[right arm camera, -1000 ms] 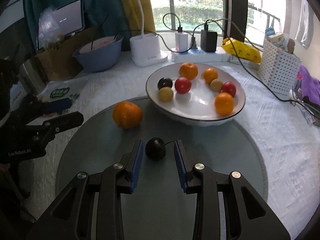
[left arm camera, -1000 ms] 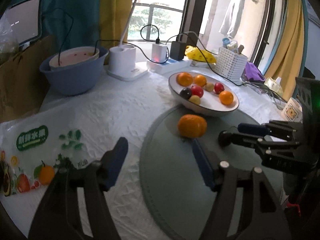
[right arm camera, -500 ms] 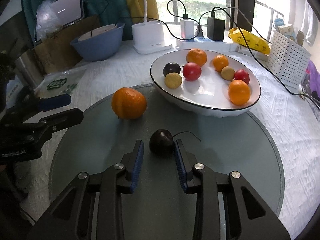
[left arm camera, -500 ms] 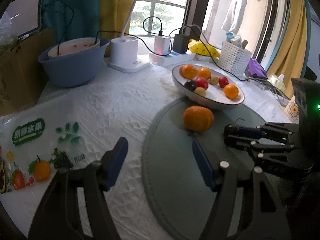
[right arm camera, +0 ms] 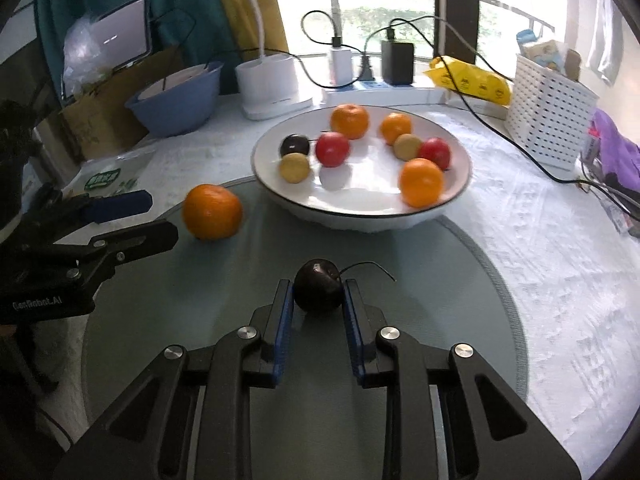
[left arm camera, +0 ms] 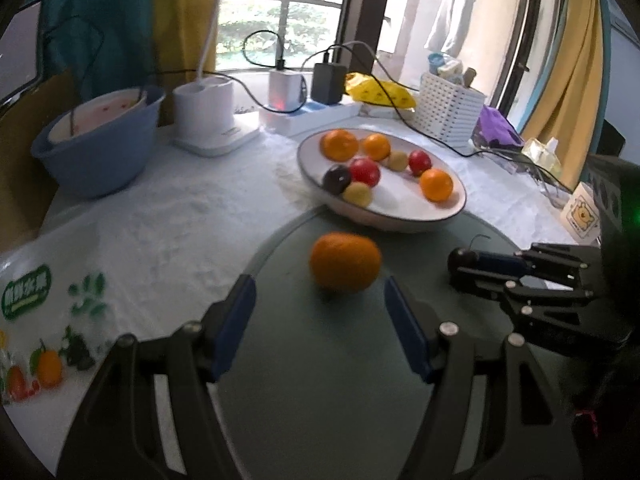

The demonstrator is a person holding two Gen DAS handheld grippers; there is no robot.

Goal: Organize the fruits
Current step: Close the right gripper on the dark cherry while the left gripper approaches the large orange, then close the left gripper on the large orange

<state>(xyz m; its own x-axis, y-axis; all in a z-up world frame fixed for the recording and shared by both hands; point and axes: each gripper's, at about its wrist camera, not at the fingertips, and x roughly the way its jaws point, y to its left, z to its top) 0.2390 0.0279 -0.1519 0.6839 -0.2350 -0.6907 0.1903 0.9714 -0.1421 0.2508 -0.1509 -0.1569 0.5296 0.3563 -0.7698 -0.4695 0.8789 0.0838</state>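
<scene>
In the right wrist view the right claw (right arm camera: 318, 300) sits low centre, its blue pads pressed on either side of a dark cherry (right arm camera: 319, 290); the jaws have just been closing, and the fruit is now pinched between them, its thin stem curling off to the right. It rests low over the grey mat (right arm camera: 420, 272), probably so it can be lifted to the bowl (right arm camera: 360, 210) just above in the frame, where the other fruit already lie. The left claw (left arm camera: 320, 320), bottom centre of the left wrist view, stands open and holds nothing, its jaws aimed at the loose orange (left arm camera: 345, 262) on the mat just ahead, apparently lined up to straddle it. Both loose fruits lie near the bowl on the table (right arm camera: 560, 240).
</scene>
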